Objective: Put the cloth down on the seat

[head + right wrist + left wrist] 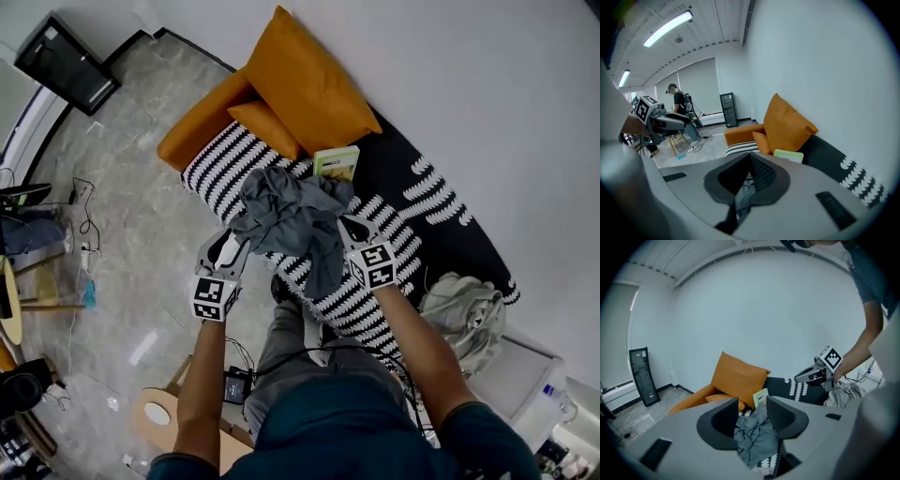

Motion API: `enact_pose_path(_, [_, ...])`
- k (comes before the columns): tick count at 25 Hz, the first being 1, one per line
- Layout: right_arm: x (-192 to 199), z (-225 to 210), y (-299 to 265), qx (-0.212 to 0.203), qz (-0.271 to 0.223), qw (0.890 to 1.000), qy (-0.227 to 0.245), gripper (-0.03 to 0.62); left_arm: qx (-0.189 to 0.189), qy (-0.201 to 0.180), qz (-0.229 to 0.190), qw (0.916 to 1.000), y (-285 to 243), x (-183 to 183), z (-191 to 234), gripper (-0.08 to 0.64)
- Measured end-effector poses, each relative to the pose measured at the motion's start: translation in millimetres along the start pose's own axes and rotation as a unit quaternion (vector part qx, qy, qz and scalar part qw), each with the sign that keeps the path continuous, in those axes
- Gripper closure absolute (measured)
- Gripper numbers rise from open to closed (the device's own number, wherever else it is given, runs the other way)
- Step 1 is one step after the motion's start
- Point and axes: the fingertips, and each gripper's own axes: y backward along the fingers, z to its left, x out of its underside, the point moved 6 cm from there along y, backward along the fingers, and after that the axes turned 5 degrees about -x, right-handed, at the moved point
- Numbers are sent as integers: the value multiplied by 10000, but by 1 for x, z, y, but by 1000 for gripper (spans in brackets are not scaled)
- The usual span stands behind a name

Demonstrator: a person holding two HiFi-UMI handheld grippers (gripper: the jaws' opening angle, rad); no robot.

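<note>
You have the grey cloth (292,217) bunched between both grippers at the middle of the head view, above the sofa seat (217,167) with its black-and-white striped cover. Your left gripper (242,242) has its jaws closed on a thick wad of the cloth, which fills the gap between them and hangs below. Your right gripper (345,225) has its jaws pressed nearly together, pinching a thin fold. A long tail of the cloth droops from the right gripper toward the seat's front edge; you cannot tell whether its tip touches the cover.

The front edge of the seat runs diagonally from upper left to lower right, and your legs (286,342) stand right against it. Behind the cloth, a green book (336,161) lies on the seat, just beside the cloth's upper edge. A large orange cushion (309,80) leans against the white wall (469,84) further up, with a smaller orange cushion (265,127) in front of it. At the lower right a crumpled pale bundle (464,314) sits at the seat's end.

The freest stretch of seat lies to the right of the cloth, between the book and the pale bundle. On the left the grey stone floor (141,253) is open, with cables (86,220) near the frame's left side and a wooden stool (155,410) at lower left.
</note>
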Motion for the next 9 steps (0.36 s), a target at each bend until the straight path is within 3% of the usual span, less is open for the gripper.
enact_pose_path(9, [-7,15,88,245,-388,9989,76,575,-183,101,-35,9998,77,0,-42,374])
